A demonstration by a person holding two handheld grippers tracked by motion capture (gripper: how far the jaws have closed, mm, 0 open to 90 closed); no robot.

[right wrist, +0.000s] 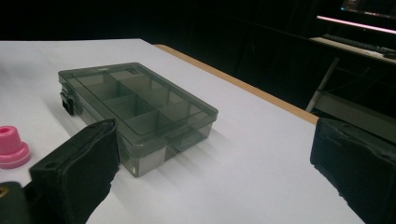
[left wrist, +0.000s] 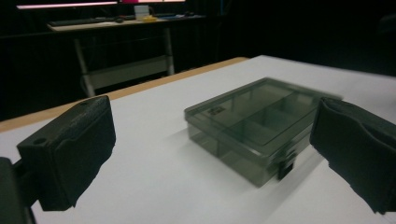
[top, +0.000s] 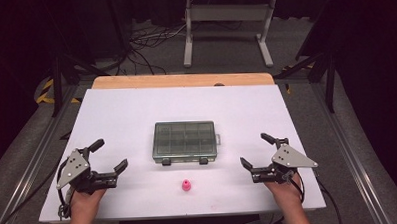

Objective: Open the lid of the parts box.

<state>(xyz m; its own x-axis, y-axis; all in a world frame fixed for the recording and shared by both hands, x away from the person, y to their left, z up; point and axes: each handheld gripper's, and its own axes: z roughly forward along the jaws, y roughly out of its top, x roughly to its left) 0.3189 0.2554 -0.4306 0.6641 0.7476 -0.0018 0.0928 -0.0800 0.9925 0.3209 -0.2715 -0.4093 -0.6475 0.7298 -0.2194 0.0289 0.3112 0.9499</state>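
You hold both tongs, left and right, spread wide and empty on either side of the closed compartment box at mid-table, apparently flanking it (latches facing you) to open it for the pink cap.

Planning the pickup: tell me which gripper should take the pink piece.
Either, narrowly the left gripper. The pink piece lies about midway to the right gripper, before the closed box; both are open and empty.
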